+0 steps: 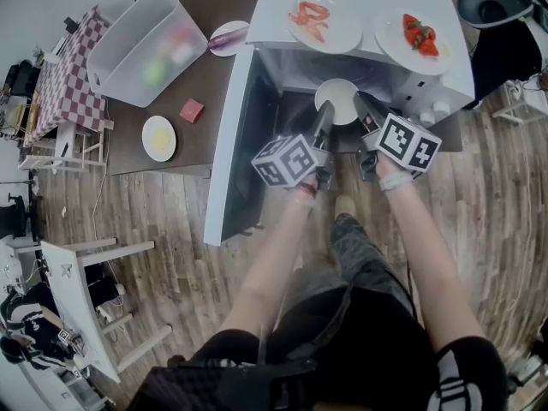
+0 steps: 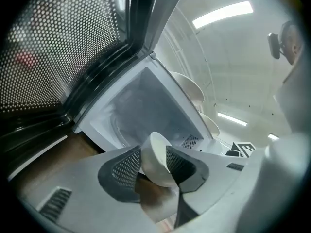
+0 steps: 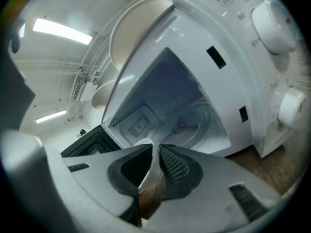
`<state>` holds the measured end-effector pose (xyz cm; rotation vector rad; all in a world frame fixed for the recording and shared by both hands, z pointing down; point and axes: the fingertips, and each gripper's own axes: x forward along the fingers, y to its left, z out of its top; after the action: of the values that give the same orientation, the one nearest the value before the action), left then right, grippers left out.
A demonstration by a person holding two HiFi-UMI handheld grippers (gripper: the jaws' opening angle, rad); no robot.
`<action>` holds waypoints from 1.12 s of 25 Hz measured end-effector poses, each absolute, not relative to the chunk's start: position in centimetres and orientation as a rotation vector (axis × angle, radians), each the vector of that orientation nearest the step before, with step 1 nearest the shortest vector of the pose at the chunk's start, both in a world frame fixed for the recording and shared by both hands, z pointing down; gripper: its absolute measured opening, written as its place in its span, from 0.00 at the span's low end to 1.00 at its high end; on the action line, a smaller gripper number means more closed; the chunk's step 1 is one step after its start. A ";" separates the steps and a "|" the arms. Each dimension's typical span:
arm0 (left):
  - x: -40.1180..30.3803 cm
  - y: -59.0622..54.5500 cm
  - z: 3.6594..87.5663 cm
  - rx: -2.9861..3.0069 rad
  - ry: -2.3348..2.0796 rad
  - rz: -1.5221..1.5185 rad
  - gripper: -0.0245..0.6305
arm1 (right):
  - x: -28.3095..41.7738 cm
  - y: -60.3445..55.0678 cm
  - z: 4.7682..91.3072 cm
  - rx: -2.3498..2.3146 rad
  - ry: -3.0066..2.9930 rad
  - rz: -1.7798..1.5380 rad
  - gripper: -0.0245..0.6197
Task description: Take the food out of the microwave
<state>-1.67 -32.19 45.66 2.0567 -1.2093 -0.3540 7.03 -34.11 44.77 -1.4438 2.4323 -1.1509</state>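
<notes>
A white bowl (image 1: 336,101) hangs in front of the open microwave (image 1: 274,11), just outside its cavity, held by both grippers at opposite sides of the rim. My left gripper (image 1: 323,116) is shut on the bowl's left rim; in the left gripper view the bowl (image 2: 158,154) sits pinched between the meshed pads (image 2: 127,168). My right gripper (image 1: 360,108) is shut on the right rim, and the right gripper view shows the thin bowl wall (image 3: 151,176) clamped edge-on. Behind it the cavity (image 3: 170,106) looks bare apart from its turntable. What the bowl holds is not clear.
The microwave door (image 1: 229,144) swings open to the left. On top of the microwave stand a plate of shrimp (image 1: 318,20) and a plate of strawberries (image 1: 419,37). The brown table (image 1: 197,80) on the left carries a clear bin (image 1: 145,45), a red block (image 1: 192,110) and two small plates.
</notes>
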 end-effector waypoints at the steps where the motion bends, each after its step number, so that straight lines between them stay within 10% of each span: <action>1: -1.7 -32.0 45.7 2.055 -1.206 -0.351 0.27 | 7.1 -33.9 44.9 -1.442 2.428 -1.159 0.12; 28: -1.4 -29.0 48.6 1.982 -1.160 -0.272 0.27 | 7.4 -30.9 48.0 -1.432 2.396 -1.303 0.12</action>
<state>-1.37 -29.03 48.62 1.9817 -1.1599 -0.2716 7.42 -30.87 47.97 -1.4319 2.3959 -1.3029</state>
